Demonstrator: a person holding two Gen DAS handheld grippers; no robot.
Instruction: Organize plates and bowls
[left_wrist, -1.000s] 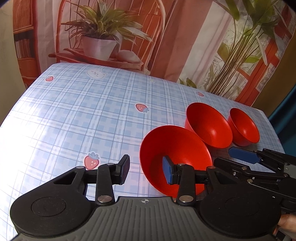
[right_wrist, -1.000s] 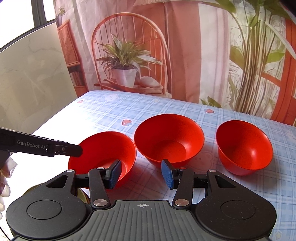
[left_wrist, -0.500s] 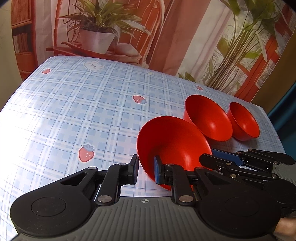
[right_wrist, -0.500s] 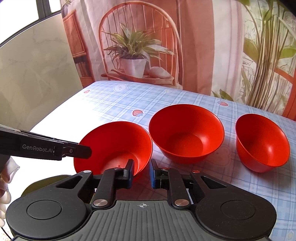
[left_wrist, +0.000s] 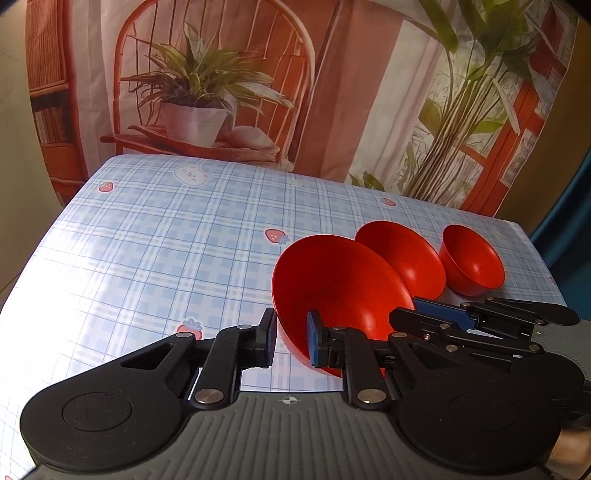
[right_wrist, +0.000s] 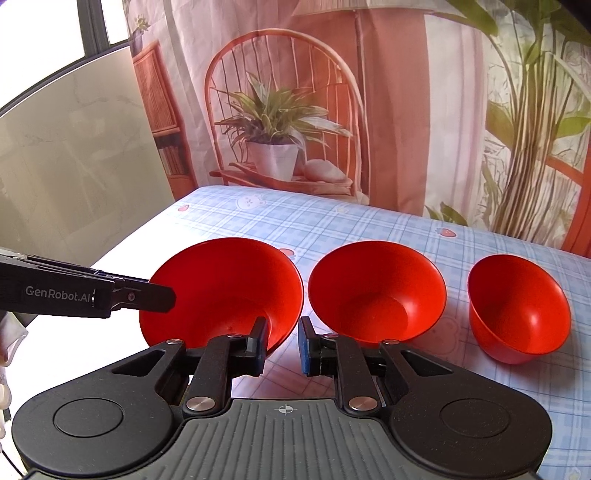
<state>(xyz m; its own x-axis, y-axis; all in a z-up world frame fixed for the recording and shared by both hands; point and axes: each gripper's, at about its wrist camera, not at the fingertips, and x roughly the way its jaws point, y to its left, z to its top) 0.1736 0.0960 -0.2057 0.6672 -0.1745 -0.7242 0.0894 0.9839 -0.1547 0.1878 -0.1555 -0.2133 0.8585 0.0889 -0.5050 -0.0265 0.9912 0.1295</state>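
Both grippers' jaws straddle the rim of the largest red bowl (right_wrist: 221, 291) at lower centre: left gripper (left_wrist: 291, 338), right gripper (right_wrist: 281, 345), neither visibly clamped.

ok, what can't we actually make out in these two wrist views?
- Left wrist view: near rim of the big red bowl sits behind the left gripper fingers, so contact is unclear.
- Right wrist view: the right gripper body hides that bowl's base.
- Right wrist view: hand at the left edge is cut off.
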